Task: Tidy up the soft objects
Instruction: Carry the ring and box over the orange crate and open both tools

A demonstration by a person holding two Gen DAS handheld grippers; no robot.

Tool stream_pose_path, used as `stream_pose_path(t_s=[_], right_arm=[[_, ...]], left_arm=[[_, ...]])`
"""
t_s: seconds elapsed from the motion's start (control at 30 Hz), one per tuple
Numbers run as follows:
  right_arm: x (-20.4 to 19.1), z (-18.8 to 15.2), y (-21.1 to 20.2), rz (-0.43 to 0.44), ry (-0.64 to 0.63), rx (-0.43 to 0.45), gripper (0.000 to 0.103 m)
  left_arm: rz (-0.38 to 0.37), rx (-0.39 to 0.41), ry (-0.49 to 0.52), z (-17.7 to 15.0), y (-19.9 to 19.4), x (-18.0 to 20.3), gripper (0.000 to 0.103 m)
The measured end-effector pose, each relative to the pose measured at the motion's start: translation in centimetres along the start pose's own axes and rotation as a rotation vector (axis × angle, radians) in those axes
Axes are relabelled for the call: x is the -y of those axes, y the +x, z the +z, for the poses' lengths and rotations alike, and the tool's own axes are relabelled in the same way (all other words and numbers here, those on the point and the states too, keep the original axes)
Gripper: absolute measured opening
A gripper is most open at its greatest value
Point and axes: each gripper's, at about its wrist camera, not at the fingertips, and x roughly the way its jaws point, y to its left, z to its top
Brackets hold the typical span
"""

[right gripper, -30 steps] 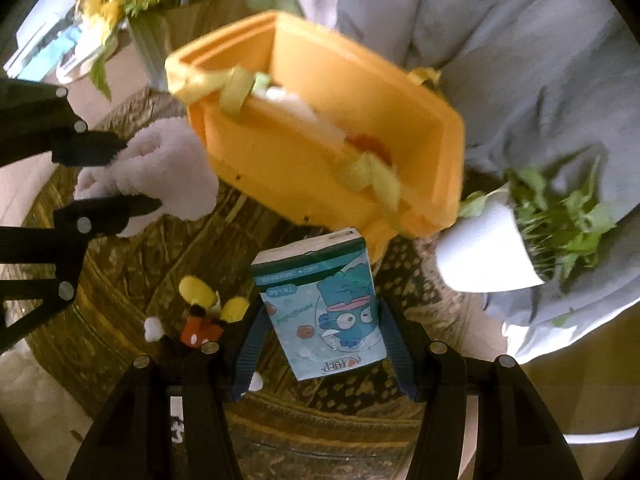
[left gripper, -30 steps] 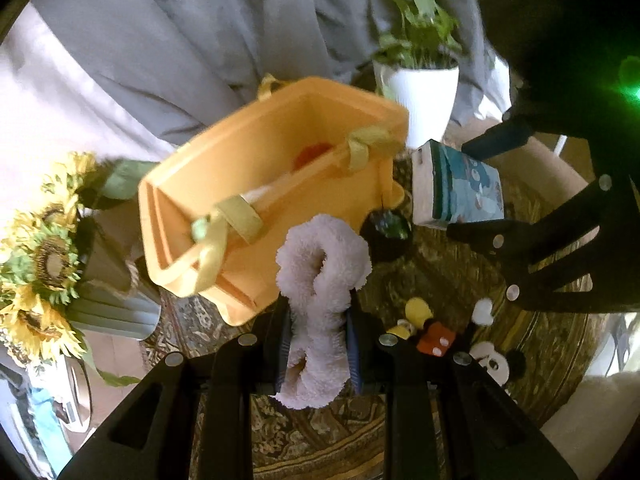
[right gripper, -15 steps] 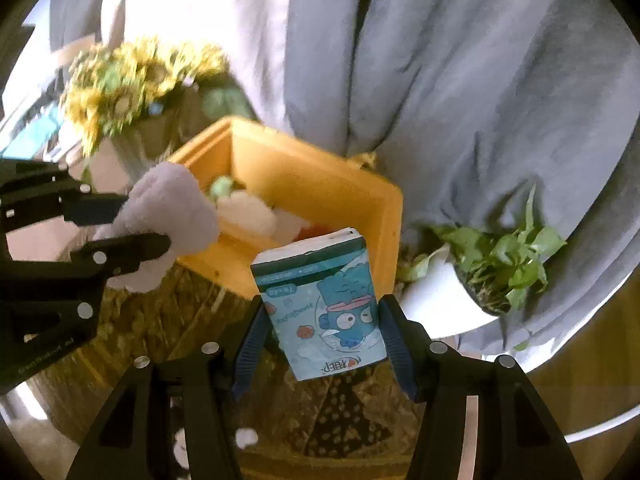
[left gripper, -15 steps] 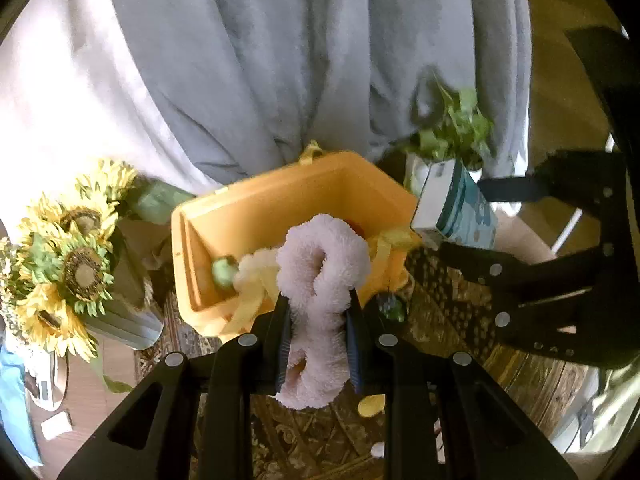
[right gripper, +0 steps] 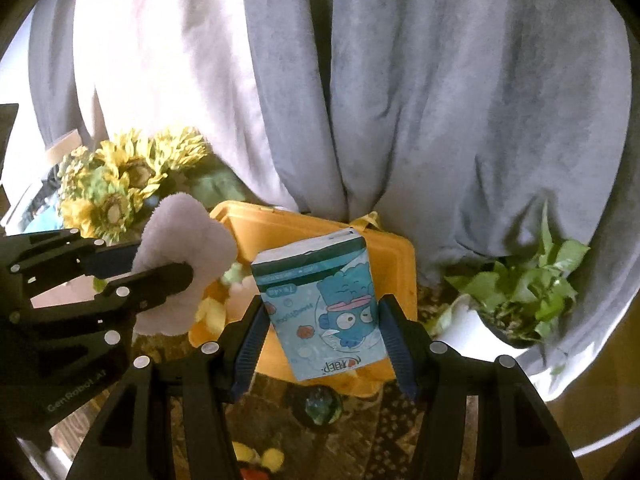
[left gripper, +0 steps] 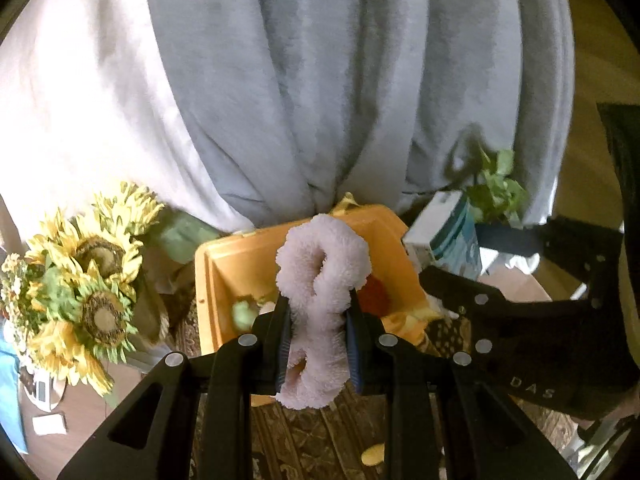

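My left gripper point(left gripper: 318, 312) is shut on a fluffy pink looped plush point(left gripper: 322, 264) and holds it up in front of the open orange bag point(left gripper: 224, 264). My right gripper point(right gripper: 324, 320) is shut on a blue tissue pack point(right gripper: 320, 304) with a cartoon fish, held in front of the same orange bag point(right gripper: 400, 264). The left gripper with the plush point(right gripper: 184, 248) shows at the left of the right wrist view. The tissue pack point(left gripper: 448, 232) and right gripper show at the right of the left wrist view. Small soft items lie inside the bag.
A sunflower bunch point(left gripper: 84, 280) stands left of the bag. A potted green plant point(right gripper: 520, 296) in a white pot stands to its right. Grey curtains point(right gripper: 400, 80) hang behind. A patterned table point(left gripper: 320, 448) lies below, with a dark ball point(right gripper: 322, 404) and a small toy point(right gripper: 256, 456).
Both grippers have risen and tilted up with their loads. The bag now sits lower and smaller in both views, and the curtains fill the upper part.
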Motion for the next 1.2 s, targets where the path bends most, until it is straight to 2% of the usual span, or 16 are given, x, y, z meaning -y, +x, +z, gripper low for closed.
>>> stream_pose_path(t_s=[0.3, 0.6, 0.8, 0.93, 1.13, 1.2], right_arm=[[1.2, 1.7, 4.0, -0.004, 0.023, -0.046, 0.057], [1.9, 2.9, 7.9, 0.012, 0.033, -0.102, 0.057], [2.8, 3.1, 11.2, 0.065, 0.07, -0.202, 0.057], [3.4, 2.9, 14.1, 0.096, 0.101, -0.298, 0.057], [4.1, 2.3, 17.4, 0.123, 0.152, -0.391, 0.058], [4.3, 2.1, 18.3, 0.133, 0.162, -0.414, 0.058]], left_arm=[[0.03, -0.033, -0.013, 2.1, 3.7, -1.1, 0.025], [0.02, -0.123, -0.062, 2.9, 8.2, -2.6, 0.025], [-0.003, -0.222, -0.071, 3.0, 11.8, -3.4, 0.025], [-0.011, -0.284, -0.08, 2.7, 14.2, -3.5, 0.025], [-0.007, -0.345, -0.084, 2.7, 17.1, -4.1, 0.027], [0.002, -0.35, -0.081, 2.6, 17.7, -4.2, 0.037]])
